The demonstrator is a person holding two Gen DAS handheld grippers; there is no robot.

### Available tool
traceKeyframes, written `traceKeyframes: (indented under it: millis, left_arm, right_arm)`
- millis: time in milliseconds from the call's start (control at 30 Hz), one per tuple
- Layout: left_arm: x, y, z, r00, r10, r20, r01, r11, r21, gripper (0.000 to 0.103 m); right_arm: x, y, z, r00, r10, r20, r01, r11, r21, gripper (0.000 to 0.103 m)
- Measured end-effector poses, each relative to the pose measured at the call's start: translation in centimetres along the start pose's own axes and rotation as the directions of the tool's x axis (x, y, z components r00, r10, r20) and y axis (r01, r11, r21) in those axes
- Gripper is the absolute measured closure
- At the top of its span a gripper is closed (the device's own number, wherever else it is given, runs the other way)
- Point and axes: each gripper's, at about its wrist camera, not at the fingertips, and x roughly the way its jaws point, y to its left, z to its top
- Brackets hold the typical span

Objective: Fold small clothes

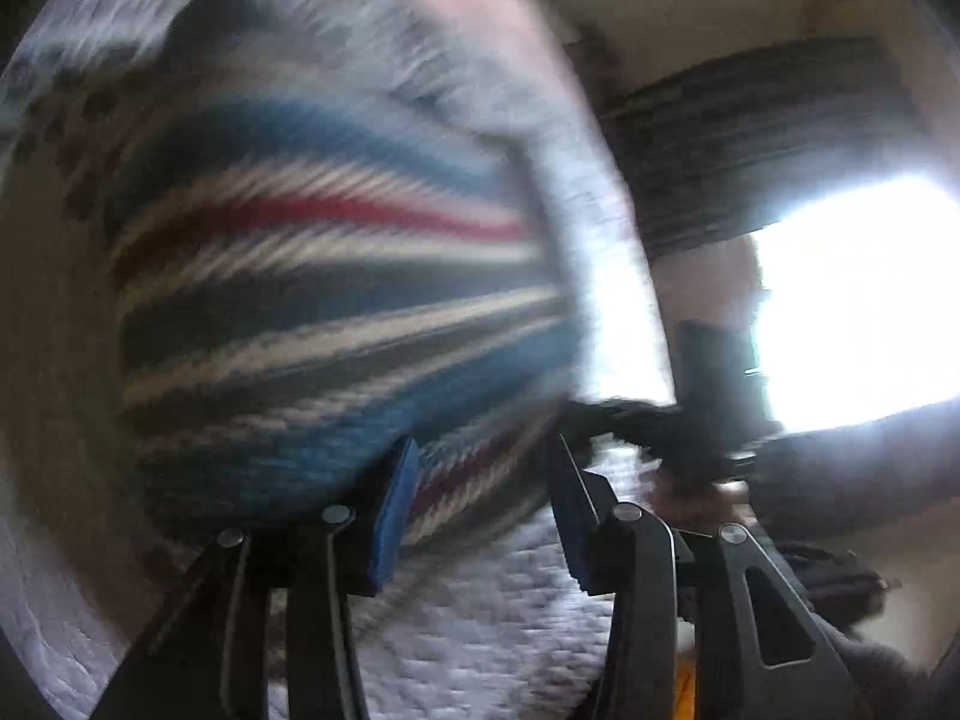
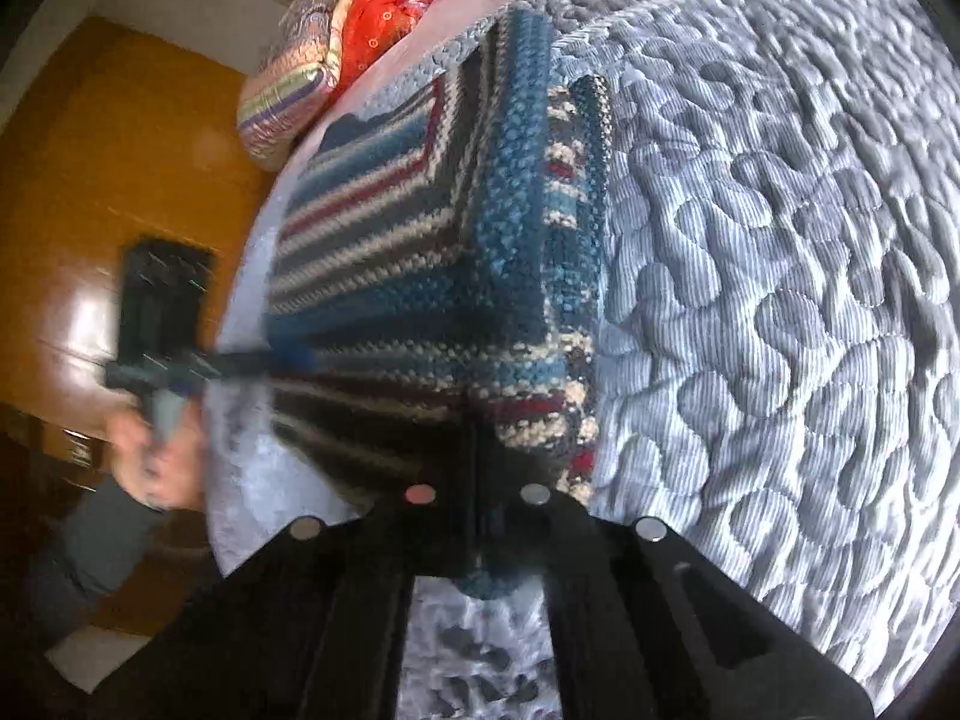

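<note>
Right wrist view: the right gripper (image 2: 477,480) pinches the near edge of the striped knit sweater (image 2: 420,252), lying on the quilted mattress (image 2: 780,270). Left gripper (image 1: 480,480) stands wide, the blurred sweater's edge between its blue pads (image 1: 393,516)

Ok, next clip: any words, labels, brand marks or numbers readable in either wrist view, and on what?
None readable.
Striped knit garment: stripes only, no tag showing; motion-blurred in the left view.
Quilted bed cover: stitched pattern, no text.
Folded bedding: prints only.
Both grippers: no markings visible.
</note>
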Motion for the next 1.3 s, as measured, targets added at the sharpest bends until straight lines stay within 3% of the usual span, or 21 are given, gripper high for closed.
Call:
traceKeyframes:
  millis: [67, 133, 200, 300, 367, 467, 500, 567, 633, 700, 733, 800, 833, 900, 967, 1000, 1067, 1100, 1167, 1200, 1300]
  left_arm:
    - [-0.2, -0.8, -0.3, 1.0, -0.01, 0.01, 0.01, 0.999, 0.036, 0.054]
    - [-0.6, -0.9, -0.5, 0.998, -0.058, 0.026, 0.057, 0.998, 0.035, 0.049]
    - [-0.4, -0.5, -0.6, 0.998, -0.057, 0.033, 0.057, 0.998, 0.019, 0.049]
    - [-0.2, -0.1, -0.8, 0.998, -0.056, 0.036, 0.056, 0.998, 0.0, 0.049]
    - [-1.0, -0.4, -1.0, 0.995, -0.095, 0.028, 0.095, 0.996, 0.004, 0.049]
    - [-4.6, -1.6, 0.5, 0.984, -0.135, 0.112, 0.129, 0.99, 0.057, 0.049]
    - [-6.2, -1.6, 1.7, 0.977, -0.139, 0.16, 0.13, 0.989, 0.064, 0.049]
    - [-8.7, -0.8, 4.0, 0.963, -0.137, 0.23, 0.128, 0.99, 0.051, 0.049]
    - [-9.5, 0.2, 6.4, 0.962, -0.126, 0.243, 0.123, 0.992, 0.025, 0.049]
    - [-8.5, 1.8, 8.1, 0.974, -0.1, 0.206, 0.108, 0.994, -0.03, 0.049]
    - [-6.9, 3.1, 8.8, 0.987, -0.035, 0.157, 0.046, 0.997, -0.067, 0.049]
    - [-5.1, 4.3, 9.1, 0.992, 0.033, 0.122, -0.023, 0.996, -0.082, 0.06]
    - [-4.6, 4.1, 9.2, 0.992, 0.051, 0.119, -0.043, 0.996, -0.072, 0.066]
    - [-4.7, 3.6, 9.4, 0.99, 0.068, 0.122, -0.06, 0.996, -0.07, 0.066]
    - [-5.4, 2.3, 9.2, 0.985, 0.108, 0.137, -0.103, 0.994, -0.047, 0.064]
    - [-6.0, 1.0, 8.7, 0.981, 0.114, 0.158, -0.113, 0.993, -0.011, 0.063]
    - [-7.0, -1.0, 6.4, 0.988, 0.015, 0.153, -0.026, 0.997, 0.069, 0.06]
    - [-6.9, -1.5, 5.6, 0.989, 0.001, 0.145, -0.013, 0.996, 0.087, 0.06]
    - [-5.5, -1.4, 4.6, 0.992, 0.073, 0.106, -0.082, 0.993, 0.089, 0.06]
    - [-4.5, -0.6, 4.4, 0.988, 0.126, 0.085, -0.132, 0.989, 0.069, 0.062]
    - [-3.7, 0.6, 4.0, 0.985, 0.145, 0.09, -0.148, 0.988, 0.033, 0.071]
  right_arm:
    - [-1.9, 1.3, 2.0, 0.997, 0.063, 0.052, -0.062, 0.998, -0.02, 0.098]
    - [-3.8, 1.7, 4.7, 0.989, 0.088, 0.121, -0.088, 0.996, -0.004, 0.097]
    - [-4.2, 1.3, 8.0, 0.982, 0.097, 0.165, -0.101, 0.995, 0.021, 0.097]
    - [-1.4, -0.7, 11.8, 0.983, 0.114, 0.146, -0.131, 0.985, 0.113, 0.097]
    - [0.6, -3.4, 12.3, 0.995, 0.025, 0.101, -0.041, 0.987, 0.158, 0.103]
    - [0.6, -4.0, 12.8, 0.995, -0.001, 0.102, -0.016, 0.986, 0.169, 0.103]
    - [-0.1, -3.7, 12.7, 0.992, 0.027, 0.126, -0.048, 0.985, 0.167, 0.096]
    - [-1.5, -2.4, 13.6, 0.98, 0.099, 0.173, -0.125, 0.981, 0.151, 0.096]
    - [-1.4, -1.8, 14.5, 0.978, 0.115, 0.177, -0.142, 0.978, 0.15, 0.096]
    - [0.8, -2.5, 15.6, 0.987, 0.089, 0.131, -0.112, 0.978, 0.174, 0.096]
    - [1.6, -3.0, 15.5, 0.993, 0.05, 0.104, -0.069, 0.981, 0.184, 0.098]
    - [2.8, -4.4, 15.2, 0.997, -0.01, 0.072, -0.004, 0.98, 0.197, 0.103]
    - [2.4, -4.9, 15.1, 0.996, -0.009, 0.088, -0.011, 0.976, 0.218, 0.103]
    - [0.7, -4.7, 13.7, 0.993, -0.009, 0.117, -0.018, 0.973, 0.228, 0.1]
    - [-1.2, -3.3, 12.2, 0.99, 0.045, 0.131, -0.072, 0.976, 0.205, 0.097]
    - [-1.8, -2.5, 11.3, 0.988, 0.085, 0.129, -0.108, 0.978, 0.178, 0.097]
    - [-2.8, -0.4, 9.0, 0.982, 0.158, 0.103, -0.17, 0.978, 0.12, 0.095]
    - [-2.7, 0.2, 8.0, 0.983, 0.162, 0.087, -0.17, 0.981, 0.098, 0.095]
    - [-1.7, -0.1, 6.0, 0.995, 0.089, 0.039, -0.093, 0.991, 0.101, 0.096]
    - [-1.0, -0.8, 5.6, 0.998, 0.05, 0.025, -0.052, 0.993, 0.107, 0.103]
    - [0.0, -2.3, 5.2, 0.999, 0.049, 0.024, -0.052, 0.986, 0.156, 0.103]
